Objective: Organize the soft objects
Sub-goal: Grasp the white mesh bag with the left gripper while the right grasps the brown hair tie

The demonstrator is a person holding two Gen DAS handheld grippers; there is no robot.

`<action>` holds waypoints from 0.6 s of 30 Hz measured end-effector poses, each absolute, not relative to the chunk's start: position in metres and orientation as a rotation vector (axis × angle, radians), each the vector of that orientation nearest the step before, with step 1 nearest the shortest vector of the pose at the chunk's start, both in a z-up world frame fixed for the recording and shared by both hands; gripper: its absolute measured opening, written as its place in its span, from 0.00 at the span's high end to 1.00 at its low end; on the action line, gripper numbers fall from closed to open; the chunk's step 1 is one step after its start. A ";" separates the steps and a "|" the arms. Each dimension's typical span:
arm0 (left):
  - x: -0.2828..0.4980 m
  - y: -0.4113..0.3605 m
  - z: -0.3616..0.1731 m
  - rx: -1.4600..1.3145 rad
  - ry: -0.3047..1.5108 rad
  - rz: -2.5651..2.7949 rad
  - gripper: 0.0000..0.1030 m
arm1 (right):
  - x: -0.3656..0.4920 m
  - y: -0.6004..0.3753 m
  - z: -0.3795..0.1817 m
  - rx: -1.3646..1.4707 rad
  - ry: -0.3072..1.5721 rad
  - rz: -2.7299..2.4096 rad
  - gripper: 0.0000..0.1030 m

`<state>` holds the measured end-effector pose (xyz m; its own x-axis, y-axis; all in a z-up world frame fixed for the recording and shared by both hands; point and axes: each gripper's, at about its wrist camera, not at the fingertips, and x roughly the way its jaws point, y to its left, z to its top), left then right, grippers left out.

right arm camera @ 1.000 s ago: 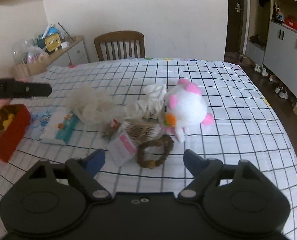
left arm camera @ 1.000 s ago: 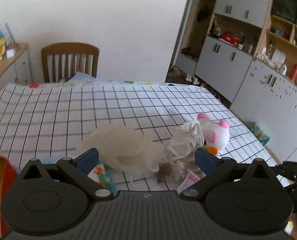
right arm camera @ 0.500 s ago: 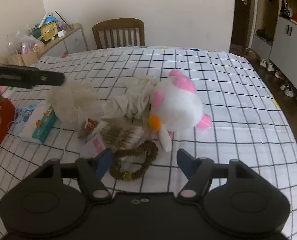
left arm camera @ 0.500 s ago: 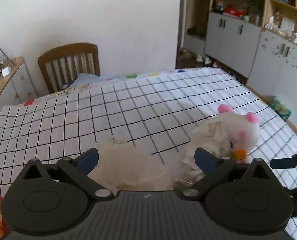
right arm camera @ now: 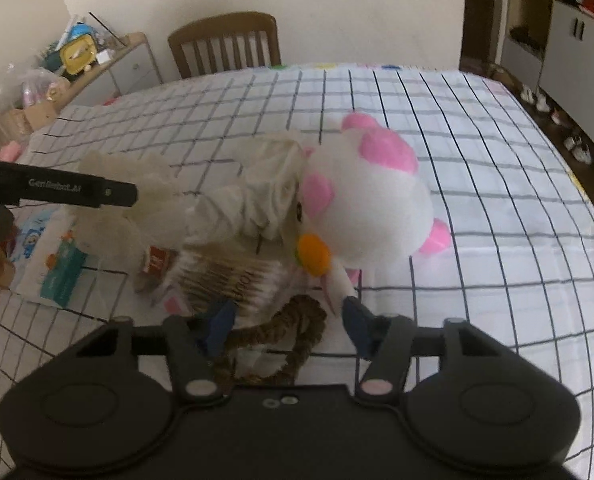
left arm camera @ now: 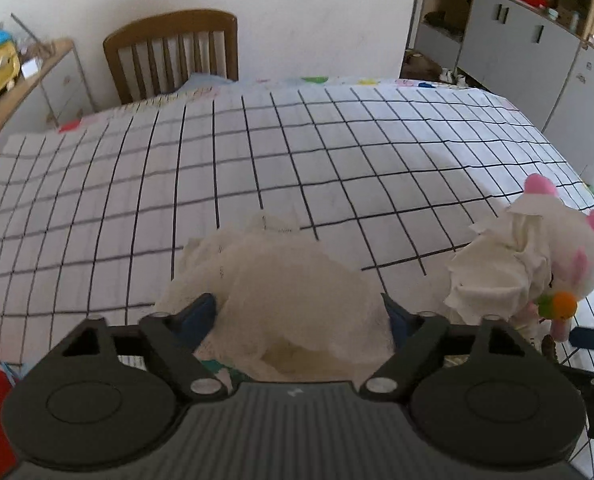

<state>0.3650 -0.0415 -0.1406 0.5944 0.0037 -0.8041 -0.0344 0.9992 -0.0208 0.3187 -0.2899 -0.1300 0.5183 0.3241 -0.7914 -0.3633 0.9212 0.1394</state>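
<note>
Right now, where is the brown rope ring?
In the right wrist view, the brown rope ring lies on the checked tablecloth between the open fingers of the right gripper, just below the plush toy and beside the cotton swab pack.

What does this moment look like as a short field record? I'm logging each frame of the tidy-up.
surface: checked tablecloth
left tongs: open, straddling the cream mesh pouf
right tongs: open, over the brown rope ring
plush toy: white and pink, lying on the cloth
white crumpled cloth: against the plush's face
tissue pack: flat, left of the pile
background: wooden chair
</note>
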 end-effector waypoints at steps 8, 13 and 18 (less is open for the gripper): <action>0.367 -0.038 -0.147 -0.053 0.968 0.040 0.68 | 0.314 -0.302 -0.137 0.057 0.987 0.450 0.76; 0.363 -0.033 -0.143 -0.073 0.941 0.039 0.84 | 0.311 -0.306 -0.136 0.086 0.991 0.455 0.88; 0.358 -0.028 -0.135 -0.074 0.907 0.043 0.89 | 0.306 -0.309 -0.128 0.087 0.962 0.442 0.93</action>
